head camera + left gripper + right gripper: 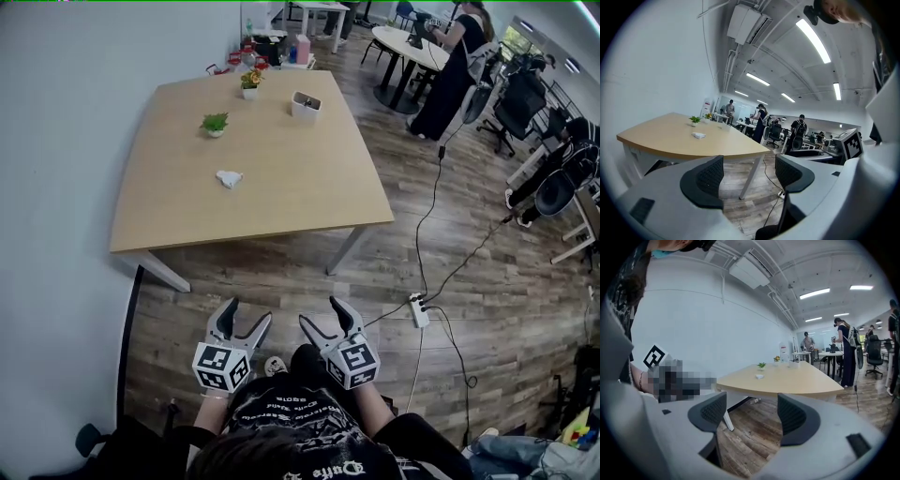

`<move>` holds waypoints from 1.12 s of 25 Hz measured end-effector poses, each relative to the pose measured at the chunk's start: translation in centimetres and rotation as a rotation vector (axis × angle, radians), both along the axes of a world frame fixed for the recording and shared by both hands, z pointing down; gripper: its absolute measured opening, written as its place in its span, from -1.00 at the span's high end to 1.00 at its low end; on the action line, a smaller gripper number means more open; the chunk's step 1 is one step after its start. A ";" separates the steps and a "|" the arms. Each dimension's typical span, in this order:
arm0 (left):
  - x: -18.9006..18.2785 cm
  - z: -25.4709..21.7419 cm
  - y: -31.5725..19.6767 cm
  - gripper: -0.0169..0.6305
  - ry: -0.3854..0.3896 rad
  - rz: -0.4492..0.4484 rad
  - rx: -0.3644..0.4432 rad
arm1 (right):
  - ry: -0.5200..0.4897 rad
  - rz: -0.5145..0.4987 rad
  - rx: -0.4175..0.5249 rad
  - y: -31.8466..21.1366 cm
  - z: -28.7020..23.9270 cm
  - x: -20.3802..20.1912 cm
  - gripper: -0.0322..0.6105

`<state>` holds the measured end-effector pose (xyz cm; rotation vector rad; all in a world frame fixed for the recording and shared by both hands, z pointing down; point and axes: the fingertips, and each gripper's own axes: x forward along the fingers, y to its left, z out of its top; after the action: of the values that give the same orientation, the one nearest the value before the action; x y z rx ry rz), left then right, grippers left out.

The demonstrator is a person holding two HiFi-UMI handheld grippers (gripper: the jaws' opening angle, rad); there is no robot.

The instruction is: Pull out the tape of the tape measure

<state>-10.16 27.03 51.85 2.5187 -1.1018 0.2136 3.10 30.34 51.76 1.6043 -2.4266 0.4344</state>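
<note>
A small white thing, seemingly the tape measure (229, 178), lies near the middle of the light wooden table (300, 197). It also shows small and far off in the left gripper view (698, 135) and the right gripper view (760, 376). My left gripper (247, 314) and right gripper (322, 312) hang side by side over the wooden floor, well short of the table's near edge. Both stand open with nothing between their fingers, as the left gripper (749, 171) and right gripper (752, 411) show in their own views.
On the table's far part stand a small green plant (215, 123), a pot of flowers (249, 82) and a white box (306, 105). A wall runs along the left. A power strip (419, 309) and cables lie on the floor to the right. A person (450, 66) stands beyond.
</note>
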 end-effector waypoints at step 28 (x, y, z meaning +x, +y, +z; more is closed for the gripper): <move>2.2 2.4 -24.4 -0.14 0.008 -0.269 -0.074 | -0.047 -0.223 -0.027 -28.8 2.7 4.2 -0.14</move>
<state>-7.96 2.66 54.21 2.2751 -1.3870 0.1666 7.29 1.57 54.45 1.3064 -2.5847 0.4687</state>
